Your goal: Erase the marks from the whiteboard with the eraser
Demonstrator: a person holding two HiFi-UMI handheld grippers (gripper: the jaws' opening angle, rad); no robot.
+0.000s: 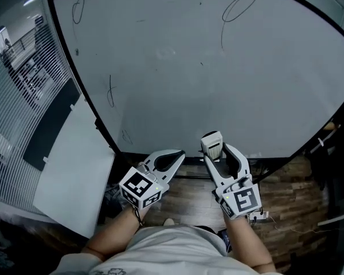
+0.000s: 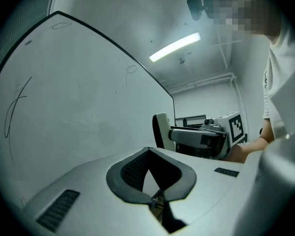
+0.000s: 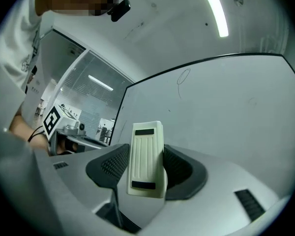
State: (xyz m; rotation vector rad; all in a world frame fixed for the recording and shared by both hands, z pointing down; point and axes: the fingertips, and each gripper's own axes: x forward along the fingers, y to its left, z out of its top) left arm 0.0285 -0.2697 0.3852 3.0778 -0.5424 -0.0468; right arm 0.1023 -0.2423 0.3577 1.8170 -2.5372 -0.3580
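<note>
Now grips the eraser in the right tongs, low before the whiteboard; holds the left tongs closed, empty. Lay the wiping face flat, press evenly, sweep over each pen loop.

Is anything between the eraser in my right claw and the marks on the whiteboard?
Nothing visible does. The right claw holds the eraser near the whiteboard's lower edge; the board face is bare up to the upper-right loop, the upper-left loop and the left stroke.
</note>
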